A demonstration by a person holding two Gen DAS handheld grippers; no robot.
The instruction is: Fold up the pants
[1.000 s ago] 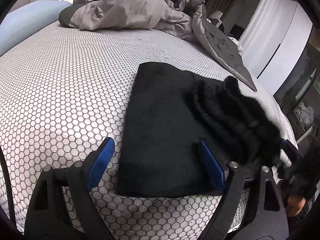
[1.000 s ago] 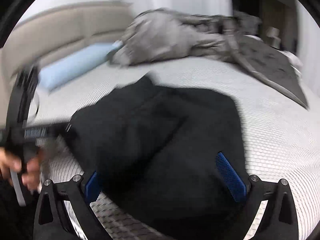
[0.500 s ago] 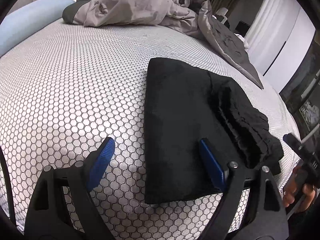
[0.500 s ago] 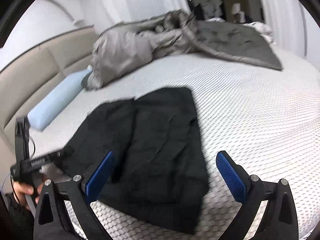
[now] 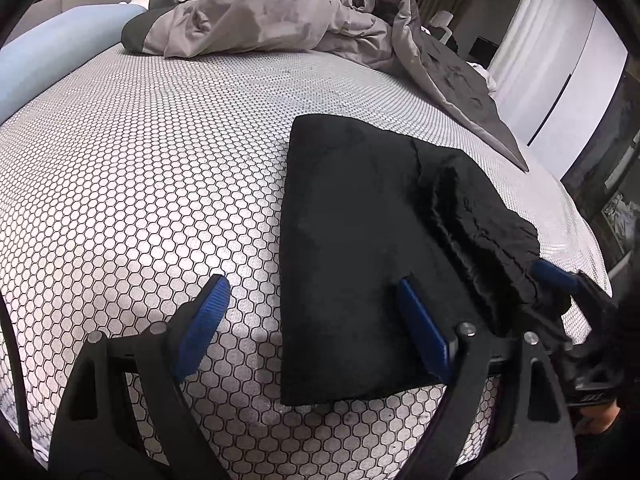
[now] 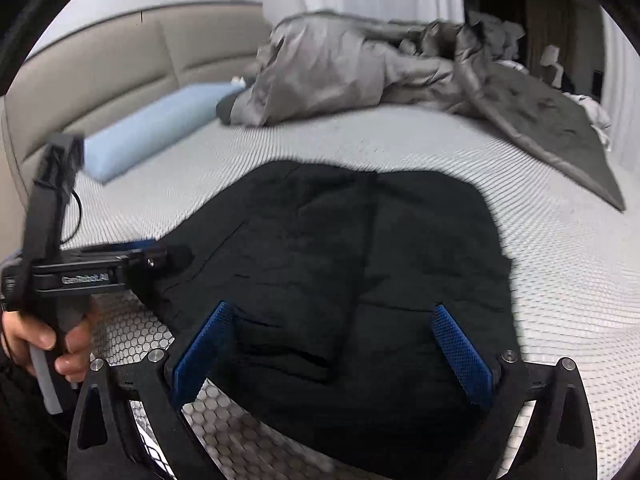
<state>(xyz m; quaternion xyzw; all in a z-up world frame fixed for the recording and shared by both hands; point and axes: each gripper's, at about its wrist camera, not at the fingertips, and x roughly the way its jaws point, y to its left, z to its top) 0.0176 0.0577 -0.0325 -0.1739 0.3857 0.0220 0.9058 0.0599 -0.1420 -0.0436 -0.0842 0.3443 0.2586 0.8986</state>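
Now both hand-held grippers hover, spread wide, over folded pants.

**Matt cloth and hard plastic on a honeycomb bed**

The folded black pants show a soft, matt, slightly napped cloth, their gathered waistband ribbed and rough. Beneath them the white mattress cover is a woven textile printed with dark hexagons. The crumpled grey duvet has a faint satin sheen. The left gripper is matt black plastic with silver metal bolts and knurled blue pads.
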